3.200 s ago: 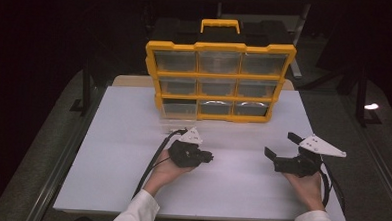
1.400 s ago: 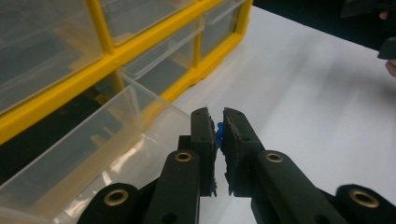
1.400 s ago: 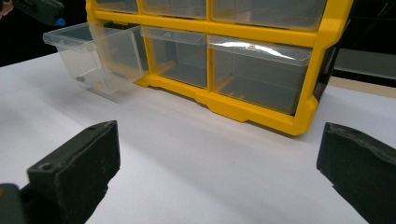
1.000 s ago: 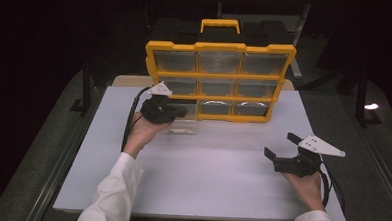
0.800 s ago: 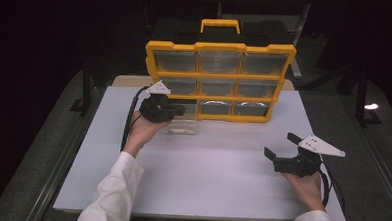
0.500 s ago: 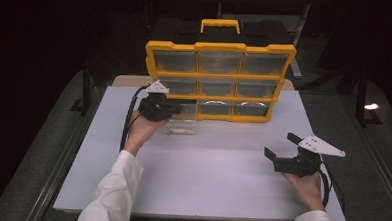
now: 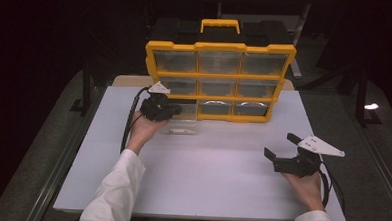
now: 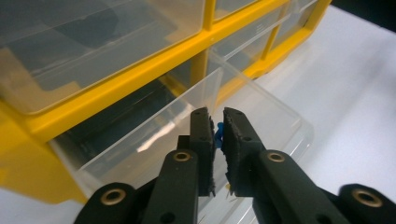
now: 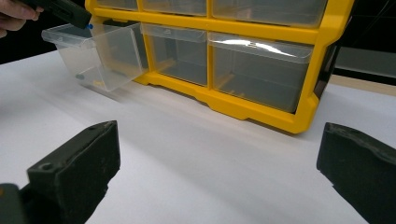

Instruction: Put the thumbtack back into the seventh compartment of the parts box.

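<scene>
One yellow organizer [image 7: 219, 76] stands upright at the far edge of the white tabletop [image 7: 201, 166], a carry handle on top and nine clear drawers in three rows of three. Eight of them sit flush in the frame; the ninth, the bottom-left drawer [image 8: 187, 126], is pulled out toward me and rests on the tabletop in front of its slot. I hold two tongs, one in each hand.

My left tongs [image 8: 218, 135] hover over the open drawer, jaws nearly closed on one small blue part [image 8: 218, 128], pinched between the pads just above the drawer's front half. In the right gripper view the same blue speck [image 9: 89, 26] shows at the tip of those tongs, right over the drawer's rim. A few thin pale bits lie on the drawer floor, too small to name. My left hand [image 7: 144, 130] reaches forward from a white sleeve, forearm stretched diagonally across the tabletop, wrist raised, the cable looping back along its left side.

My right tongs [image 7: 282, 155] rest low near the right front of the tabletop, well apart from the organizer, jaws spread wide and holding nothing. My right hand [image 7: 308, 188] grips them from behind, pointing them left and slightly forward toward the organizer's bottom row.
</scene>
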### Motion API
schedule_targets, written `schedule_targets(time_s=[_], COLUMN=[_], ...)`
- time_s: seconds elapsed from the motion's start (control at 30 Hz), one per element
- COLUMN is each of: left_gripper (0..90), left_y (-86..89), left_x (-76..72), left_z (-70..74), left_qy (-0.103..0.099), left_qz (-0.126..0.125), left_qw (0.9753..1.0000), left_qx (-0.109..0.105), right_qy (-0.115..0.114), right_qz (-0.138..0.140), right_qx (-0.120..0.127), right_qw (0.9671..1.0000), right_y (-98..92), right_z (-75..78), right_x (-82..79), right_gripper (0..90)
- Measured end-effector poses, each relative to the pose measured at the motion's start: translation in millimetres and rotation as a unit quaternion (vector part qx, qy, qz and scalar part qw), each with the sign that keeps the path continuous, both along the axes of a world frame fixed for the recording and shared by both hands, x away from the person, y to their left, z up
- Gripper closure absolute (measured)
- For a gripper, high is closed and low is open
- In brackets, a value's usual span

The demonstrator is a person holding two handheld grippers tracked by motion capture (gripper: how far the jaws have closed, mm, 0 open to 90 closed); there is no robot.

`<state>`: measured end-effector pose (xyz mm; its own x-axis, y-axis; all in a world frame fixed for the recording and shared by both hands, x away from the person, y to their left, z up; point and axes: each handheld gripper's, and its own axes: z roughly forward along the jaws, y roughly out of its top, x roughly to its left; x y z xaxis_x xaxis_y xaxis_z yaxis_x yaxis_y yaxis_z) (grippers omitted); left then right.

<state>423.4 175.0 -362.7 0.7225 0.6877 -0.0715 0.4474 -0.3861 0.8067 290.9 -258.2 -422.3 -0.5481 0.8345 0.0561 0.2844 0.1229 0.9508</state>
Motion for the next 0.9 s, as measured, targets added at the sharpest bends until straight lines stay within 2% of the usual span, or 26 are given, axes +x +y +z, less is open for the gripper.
schedule_targets(time_s=[0.1,0.17,0.27,0.4,0.5,0.6,0.77,0.9], left_gripper=[58.6,51.2,44.9,27.5,13.4,3.8,2.0,0.0], left_y=[0.1,1.7,6.5,9.5,8.7,5.9,6.9,11.5], left_x=[-0.7,-1.3,-3.4,-8.4,-12.8,-19.0,-31.6,-41.0], left_z=[1.7,3.4,5.1,6.7,8.0,9.6,10.1,7.5], left_qy=[0.001,0.006,0.014,0.003,0.000,-0.010,-0.029,-0.030], left_qz=[0.011,0.013,-0.003,-0.011,-0.011,-0.023,-0.034,-0.031], left_qw=[0.9999,0.9995,0.9978,0.9963,0.9959,0.9963,0.9953,0.9951], left_qx=[-0.010,-0.027,-0.064,-0.085,-0.090,-0.083,-0.086,-0.088], right_qy=[0.000,-0.001,0.000,0.001,0.000,0.001,0.001,0.000], right_qz=[-0.002,-0.001,-0.001,-0.002,-0.001,-0.001,-0.002,-0.004], right_qx=[0.000,0.001,0.000,0.000,-0.001,-0.001,0.000,0.000], right_qw=[1.0000,1.0000,1.0000,1.0000,1.0000,1.0000,1.0000,1.0000], right_y=[-0.5,-0.6,-0.3,-0.2,-0.1,0.1,-0.2,-1.1], right_z=[0.0,0.0,-0.1,-0.2,-0.4,-0.5,-0.4,-0.3], right_x=[0.1,0.0,0.1,0.0,0.0,-0.3,-0.8,-1.1], right_gripper=[0.0,0.0,0.0,0.0,0.0,0.0,0.0,0.0])
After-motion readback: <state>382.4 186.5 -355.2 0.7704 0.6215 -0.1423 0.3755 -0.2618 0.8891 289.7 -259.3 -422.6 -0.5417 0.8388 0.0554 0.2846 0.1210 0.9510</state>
